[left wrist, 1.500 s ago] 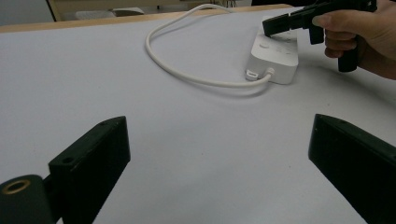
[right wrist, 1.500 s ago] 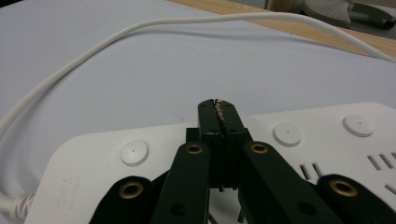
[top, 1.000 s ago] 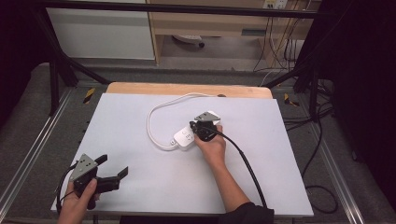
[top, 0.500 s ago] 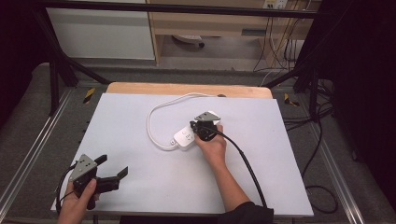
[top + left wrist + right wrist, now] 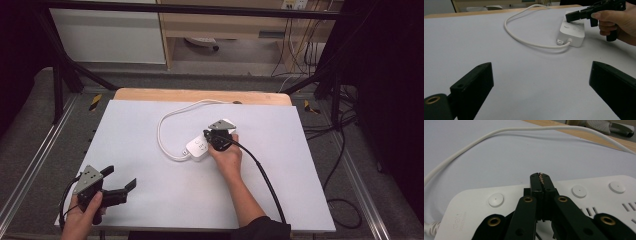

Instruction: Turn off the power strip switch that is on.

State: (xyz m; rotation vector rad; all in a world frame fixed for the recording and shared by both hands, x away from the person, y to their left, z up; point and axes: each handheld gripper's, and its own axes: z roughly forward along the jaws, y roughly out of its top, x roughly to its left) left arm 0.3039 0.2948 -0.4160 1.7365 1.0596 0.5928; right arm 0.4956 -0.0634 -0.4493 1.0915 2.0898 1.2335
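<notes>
Grey floor and a black frame surround the table point(image 5: 150, 125), whose white top has a strip of bare wood along its far edge. Beyond it stand a white cabinet point(image 5: 107, 30) and a wooden shelf unit point(image 5: 225, 25), with dark cables hanging at about 1 o'clock.

Near the table's centre lies a white power strip point(image 5: 199, 148). Its white cord point(image 5: 165, 125) leaves the near end, loops out toward 10 o'clock, and curves back along the far edge toward 12 o'clock.

The right hand point(image 5: 227, 157) holds the right gripper point(image 5: 216, 137) over the strip. In the right gripper view its black jaws are pressed together with nothing between them, their tips low over the strip's top face point(image 5: 599, 195), between two round buttons point(image 5: 496, 199). Whether the tips touch the strip cannot be told. A black cable point(image 5: 265, 175) trails from this gripper back toward 5 o'clock.

At about 7 o'clock, well apart from the strip, the left hand point(image 5: 82, 217) holds the left gripper point(image 5: 120, 180) near the table's near edge. Its jaws are spread wide and empty, pointing across the bare white surface toward the strip point(image 5: 571, 31) and the right gripper point(image 5: 576, 15).
</notes>
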